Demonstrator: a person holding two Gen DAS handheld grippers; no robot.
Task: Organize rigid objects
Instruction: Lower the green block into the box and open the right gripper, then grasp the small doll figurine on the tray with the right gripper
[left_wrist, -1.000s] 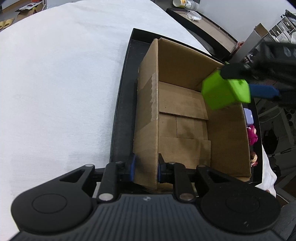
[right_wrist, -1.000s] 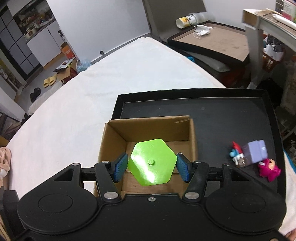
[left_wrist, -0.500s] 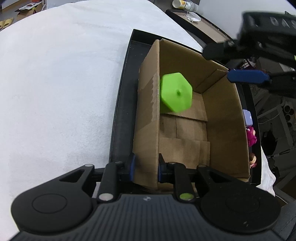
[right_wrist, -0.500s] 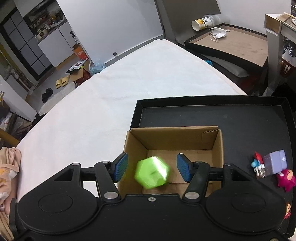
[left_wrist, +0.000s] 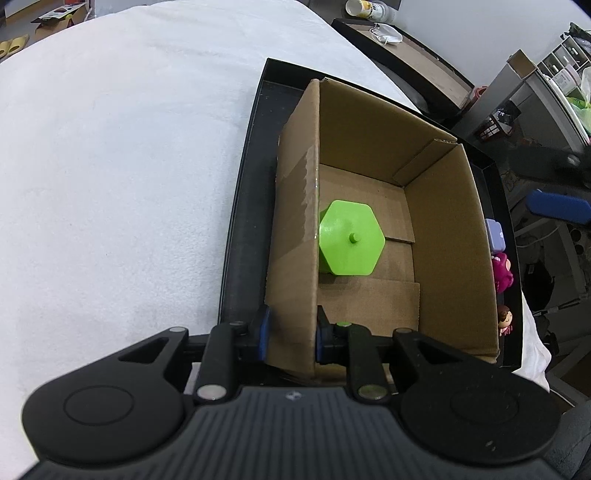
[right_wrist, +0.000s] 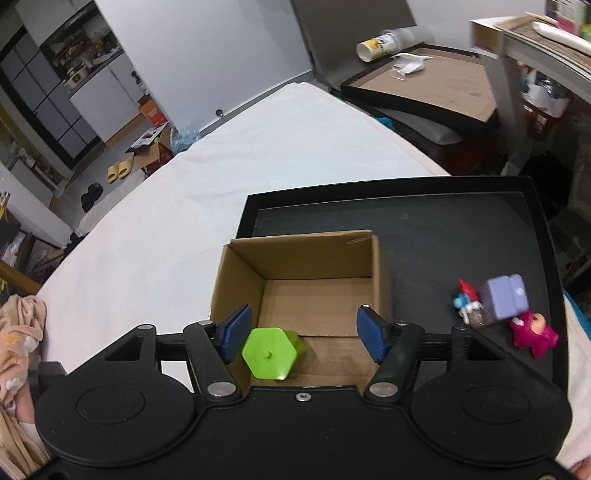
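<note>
A green hexagonal block (left_wrist: 349, 243) lies on the floor of an open cardboard box (left_wrist: 447, 236), against its left wall; it also shows in the right wrist view (right_wrist: 271, 352). My left gripper (left_wrist: 290, 334) is shut on the box's near-left wall. My right gripper (right_wrist: 303, 334) is open and empty above the box (right_wrist: 317, 258); one blue fingertip (left_wrist: 557, 206) shows at the right of the left wrist view. The box stands in a black tray (right_wrist: 443, 229).
In the tray, right of the box, lie a purple block (right_wrist: 506, 297), a small blue and red figure (right_wrist: 463, 301) and a magenta toy (right_wrist: 533, 332). A white cloth (left_wrist: 110, 166) covers the table. A second tray (right_wrist: 424, 88) stands behind.
My right gripper opened and let go of the green block, which dropped into the box and came to rest by its left wall. The right gripper rose and drew back. The left gripper stayed put.
</note>
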